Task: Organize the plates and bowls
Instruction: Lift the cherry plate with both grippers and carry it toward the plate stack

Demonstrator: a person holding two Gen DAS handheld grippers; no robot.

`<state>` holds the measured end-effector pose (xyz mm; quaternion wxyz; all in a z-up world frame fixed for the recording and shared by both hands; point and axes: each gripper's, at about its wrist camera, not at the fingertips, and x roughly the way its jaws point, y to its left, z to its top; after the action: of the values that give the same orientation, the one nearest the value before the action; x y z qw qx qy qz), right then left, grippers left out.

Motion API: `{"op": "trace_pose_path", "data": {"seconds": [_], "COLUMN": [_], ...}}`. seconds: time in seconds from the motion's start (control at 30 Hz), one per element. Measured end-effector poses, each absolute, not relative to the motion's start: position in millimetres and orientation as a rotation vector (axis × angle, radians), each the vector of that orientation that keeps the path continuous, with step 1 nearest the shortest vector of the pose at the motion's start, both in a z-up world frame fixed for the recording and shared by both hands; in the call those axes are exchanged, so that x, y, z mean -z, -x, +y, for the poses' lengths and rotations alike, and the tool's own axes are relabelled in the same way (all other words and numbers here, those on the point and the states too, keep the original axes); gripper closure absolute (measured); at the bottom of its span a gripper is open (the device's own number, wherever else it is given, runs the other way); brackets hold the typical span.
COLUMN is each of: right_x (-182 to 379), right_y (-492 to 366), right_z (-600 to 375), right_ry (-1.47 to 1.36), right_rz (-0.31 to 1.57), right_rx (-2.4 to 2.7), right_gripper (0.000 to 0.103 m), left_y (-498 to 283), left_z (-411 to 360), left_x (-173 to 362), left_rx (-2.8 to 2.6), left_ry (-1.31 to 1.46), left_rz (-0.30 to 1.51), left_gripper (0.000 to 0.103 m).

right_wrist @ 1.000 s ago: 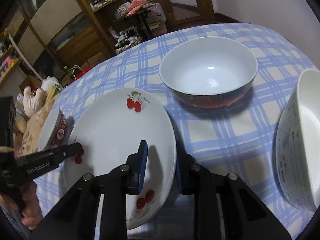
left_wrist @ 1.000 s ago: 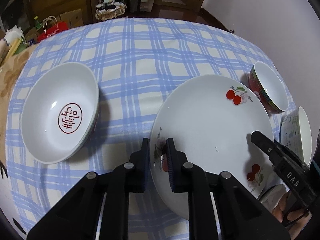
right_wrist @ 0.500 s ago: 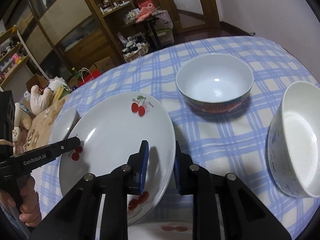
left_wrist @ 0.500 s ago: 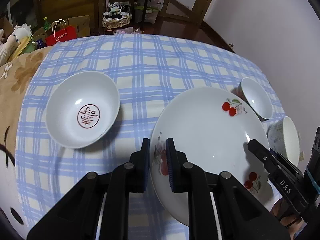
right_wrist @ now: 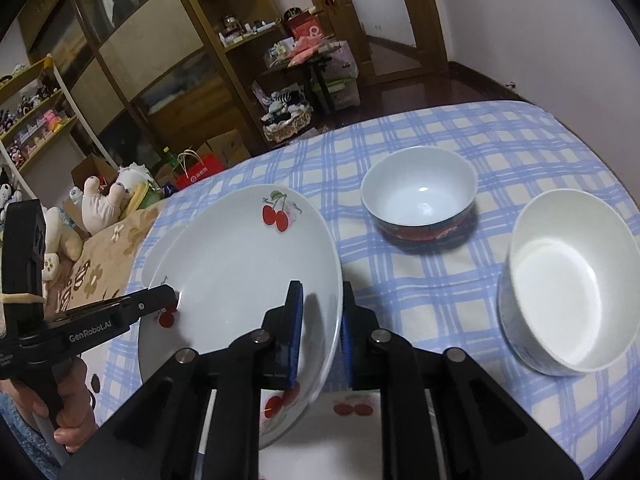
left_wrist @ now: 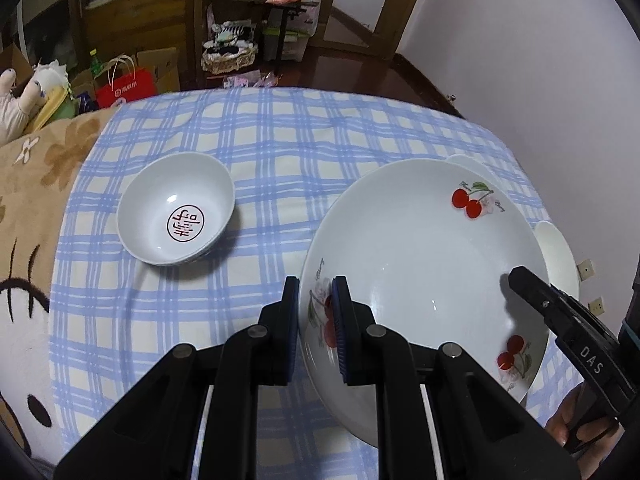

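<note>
Holding the cherry plate [left_wrist: 420, 248] aloft over the checked desk [left_wrist: 280, 140]: left claw [left_wrist: 315, 312] clenched on its left rim, right claw [right_wrist: 320, 320] on the opposite rim. Second cherry plate [right_wrist: 352, 404] lies directly below.

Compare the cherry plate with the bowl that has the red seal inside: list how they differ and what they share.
1. The cherry plate is wide and shallow; the red-seal bowl is smaller and deeper.
2. The plate is gripped at opposite rims by the left tongs and right tongs; the bowl sits untouched on the checked tablecloth.
3. The plate's rim carries cherry prints; the bowl has one round seal at its centre.
Both are white with red decoration.
</note>
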<state>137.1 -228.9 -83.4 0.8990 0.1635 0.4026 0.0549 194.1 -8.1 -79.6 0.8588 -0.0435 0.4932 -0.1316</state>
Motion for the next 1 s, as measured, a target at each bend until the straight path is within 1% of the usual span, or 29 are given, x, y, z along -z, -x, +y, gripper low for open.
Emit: {"op": "trace_pose_path", "data": {"seconds": [0.4,1.0], "right_x": [65.5,47.5], "right_y": [-90.2,-16.5], "right_z": [-240.2,-270.3], "right_ry": [-0.322,-0.374], "right_rz": [0.807,0.756], "right_rx": [-0.089,-0.03], "right_gripper": [0.085,0.085], "left_y": [-157.3,-100.1], "left_z": [-21.7,-60.7], "left_x": [49.0,41.8], "left_rx": [0.31,0.371], "left_ry": [0.079,-0.013], "left_rz": [0.986,0.991], "left_gripper": [0.087,0.087]}}
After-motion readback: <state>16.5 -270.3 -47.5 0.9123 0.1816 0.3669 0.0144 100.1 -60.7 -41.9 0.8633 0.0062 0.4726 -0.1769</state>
